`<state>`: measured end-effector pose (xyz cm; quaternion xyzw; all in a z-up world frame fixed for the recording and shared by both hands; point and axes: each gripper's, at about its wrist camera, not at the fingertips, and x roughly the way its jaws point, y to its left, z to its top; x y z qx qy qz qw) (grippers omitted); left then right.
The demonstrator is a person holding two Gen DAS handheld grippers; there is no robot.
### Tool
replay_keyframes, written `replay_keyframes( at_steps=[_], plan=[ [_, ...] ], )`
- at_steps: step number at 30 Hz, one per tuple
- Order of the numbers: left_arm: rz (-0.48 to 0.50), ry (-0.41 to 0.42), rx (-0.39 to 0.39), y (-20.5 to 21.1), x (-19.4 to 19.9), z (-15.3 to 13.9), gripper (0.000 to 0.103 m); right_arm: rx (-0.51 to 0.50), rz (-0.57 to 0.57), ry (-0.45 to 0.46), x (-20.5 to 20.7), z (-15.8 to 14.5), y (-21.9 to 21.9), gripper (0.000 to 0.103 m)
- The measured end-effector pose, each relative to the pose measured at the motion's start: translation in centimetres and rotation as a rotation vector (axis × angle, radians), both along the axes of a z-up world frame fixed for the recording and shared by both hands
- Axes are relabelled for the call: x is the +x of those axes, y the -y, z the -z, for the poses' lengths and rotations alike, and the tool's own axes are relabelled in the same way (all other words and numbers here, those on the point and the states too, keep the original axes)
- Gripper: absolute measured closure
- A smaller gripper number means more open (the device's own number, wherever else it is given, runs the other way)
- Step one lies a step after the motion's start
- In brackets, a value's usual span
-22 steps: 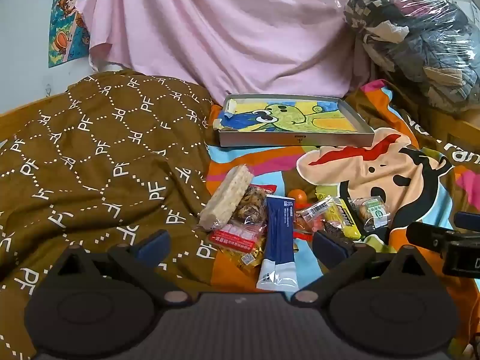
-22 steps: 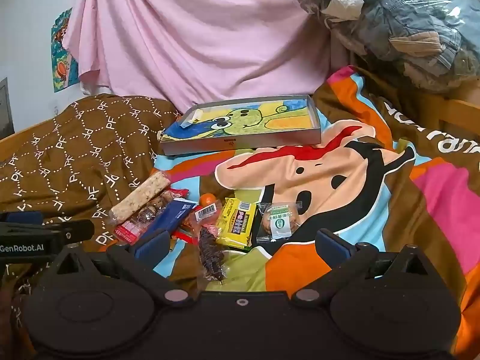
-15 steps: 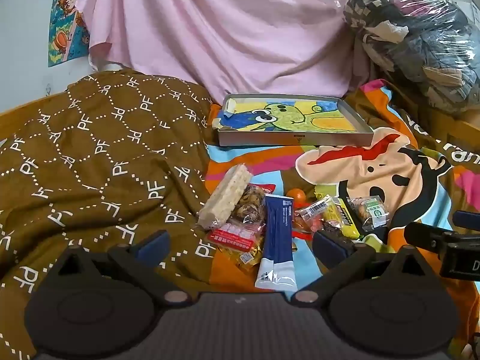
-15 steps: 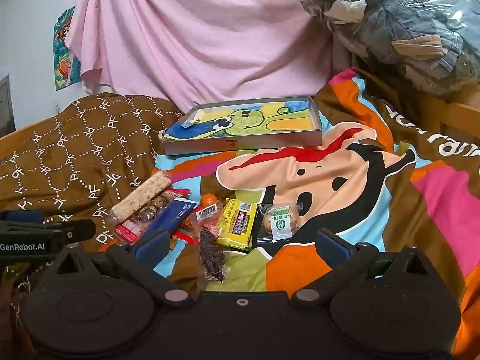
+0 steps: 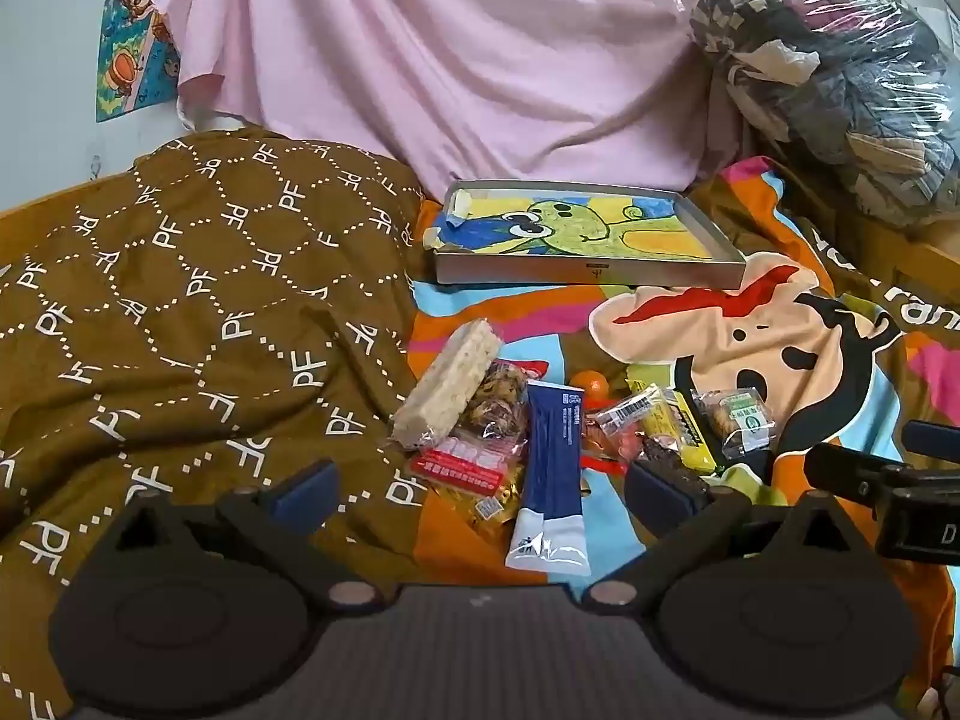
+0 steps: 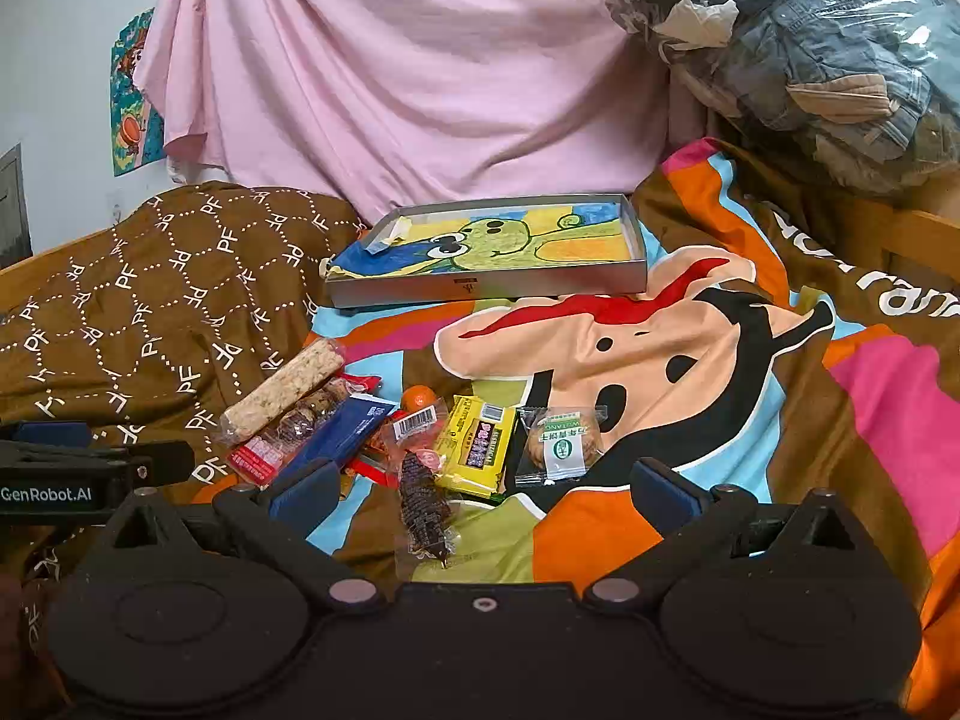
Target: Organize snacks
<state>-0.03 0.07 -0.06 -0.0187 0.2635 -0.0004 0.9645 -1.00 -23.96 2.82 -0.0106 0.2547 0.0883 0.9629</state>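
Observation:
A heap of wrapped snacks lies on the cartoon bedspread: a pale rice bar point(image 5: 447, 384) point(image 6: 282, 390), a blue packet point(image 5: 552, 468) point(image 6: 342, 435), a yellow packet point(image 6: 477, 444) point(image 5: 684, 429), a clear-wrapped cookie point(image 6: 558, 444) point(image 5: 735, 420), a dark snack point(image 6: 423, 504) and a small orange ball point(image 6: 418, 397) point(image 5: 589, 385). Behind them sits a shallow grey box point(image 5: 588, 273) point(image 6: 480, 291) lined with a green cartoon drawing. My left gripper point(image 5: 483, 492) hangs open just short of the heap, over the blue packet. My right gripper point(image 6: 483, 486) is open above the dark snack, holding nothing.
A brown patterned quilt point(image 5: 180, 312) covers the left side. A pink sheet point(image 5: 450, 60) hangs behind the box. A plastic-wrapped bundle of clothes point(image 6: 810, 60) sits at the back right beside a wooden bed rail point(image 6: 912, 228).
Both views have shifted only slightly; the snacks and the box lie where they were, and both grippers stay wide open.

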Motion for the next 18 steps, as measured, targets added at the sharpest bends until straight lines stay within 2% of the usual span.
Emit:
replay_keyframes(
  at_steps=[18],
  plan=[
    [0.005, 0.000, 0.005, 0.36, -0.17, 0.02, 0.000, -0.003, -0.002, 0.001, -0.06, -0.08, 0.00, 0.001]
  ],
)
